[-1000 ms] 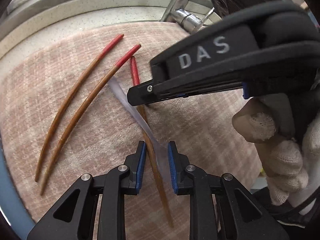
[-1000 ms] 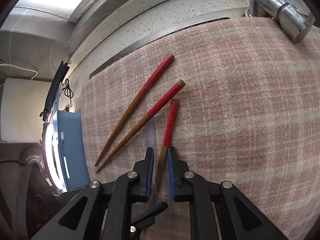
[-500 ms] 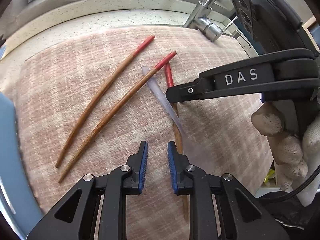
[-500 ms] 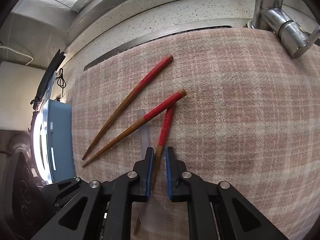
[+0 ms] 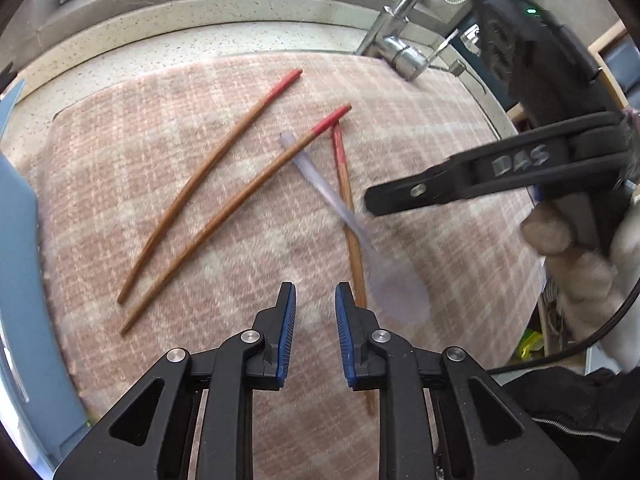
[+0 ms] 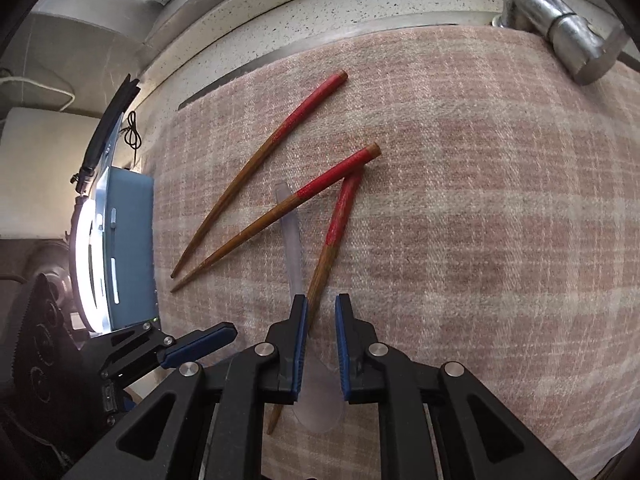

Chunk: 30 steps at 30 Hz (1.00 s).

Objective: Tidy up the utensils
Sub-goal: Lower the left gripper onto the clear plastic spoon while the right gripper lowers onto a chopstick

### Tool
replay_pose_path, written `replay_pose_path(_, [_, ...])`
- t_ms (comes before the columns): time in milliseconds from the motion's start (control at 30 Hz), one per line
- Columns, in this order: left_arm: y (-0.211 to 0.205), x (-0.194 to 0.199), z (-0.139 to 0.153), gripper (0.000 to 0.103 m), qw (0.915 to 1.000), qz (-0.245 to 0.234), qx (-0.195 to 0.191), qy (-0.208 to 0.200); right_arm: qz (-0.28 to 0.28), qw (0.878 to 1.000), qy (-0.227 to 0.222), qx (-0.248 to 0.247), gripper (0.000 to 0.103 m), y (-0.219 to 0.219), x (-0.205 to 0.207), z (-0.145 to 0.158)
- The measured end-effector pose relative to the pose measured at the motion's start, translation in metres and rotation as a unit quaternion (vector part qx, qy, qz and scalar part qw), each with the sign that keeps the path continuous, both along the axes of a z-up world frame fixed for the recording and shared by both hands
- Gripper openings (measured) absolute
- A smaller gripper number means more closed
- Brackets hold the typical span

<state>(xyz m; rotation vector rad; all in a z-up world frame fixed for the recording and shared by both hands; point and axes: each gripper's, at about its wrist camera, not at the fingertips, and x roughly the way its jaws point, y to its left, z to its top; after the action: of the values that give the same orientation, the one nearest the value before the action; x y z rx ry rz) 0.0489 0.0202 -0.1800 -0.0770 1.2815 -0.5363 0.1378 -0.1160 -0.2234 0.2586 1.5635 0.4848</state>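
Jaws of the right gripper (image 6: 320,302) stand narrowly apart, straddling the third chopstick (image 6: 336,224) without pinching it. It lies askew over a clear spoon (image 6: 290,236) on the plaid cloth (image 6: 480,240), so it is probably next to be sorted. The left gripper (image 5: 315,290) jaws (equally narrow, empty) hang aside, giving room.

On the cloth (image 6: 480,220) three chopsticks (image 6: 256,160) lay fanned, the middle chopstick (image 6: 280,210) crossing over the spoon (image 6: 292,248), the right chopstick (image 6: 334,236) just beside the spoon's handle, and the tap (image 6: 560,28) stood behind at the cloth's far edge.
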Motion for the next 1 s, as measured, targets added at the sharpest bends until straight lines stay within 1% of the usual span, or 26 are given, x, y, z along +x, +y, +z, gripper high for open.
replay_pose_path(100, [0.001,-0.005,-0.002,0.019,1.0,-0.002,-0.004,0.004,0.002,1.0,0.002,0.02,0.013,-0.01,-0.009,0.004])
replay_pose_path(300, [-0.012,-0.015,-0.008,0.019,0.9997,-0.024,0.004,0.006,-0.013,1.0,0.008,-0.005,0.013,-0.028,-0.025,0.0])
replay_pose_path(367, [-0.018,-0.017,-0.01,0.019,0.9995,-0.03,0.004,0.009,-0.008,1.0,0.017,-0.001,0.013,-0.03,-0.028,-0.004])
replay_pose_path(500, [-0.024,-0.026,-0.011,0.019,0.9992,-0.038,-0.004,0.014,0.014,0.999,0.034,0.009,0.012,-0.023,-0.036,-0.01])
replay_pose_path(633, [-0.025,-0.042,-0.014,0.019,0.9987,-0.039,-0.022,0.024,0.012,0.998,0.057,0.035,0.012,-0.017,-0.041,-0.015])
replay_pose_path(767, [-0.024,-0.053,-0.015,0.019,0.9985,-0.03,-0.036,0.028,0.014,0.997,0.053,0.045,0.013,-0.011,-0.042,-0.01])
replay_pose_path(900, [-0.022,-0.058,-0.017,0.019,0.998,-0.02,-0.05,0.033,-0.007,0.996,0.065,0.065,0.013,-0.011,-0.033,-0.013])
replay_pose_path(1000, [-0.024,-0.059,-0.016,0.019,0.9979,-0.022,-0.052,0.033,0.012,0.996,0.063,0.063,0.013,0.002,-0.035,-0.011])
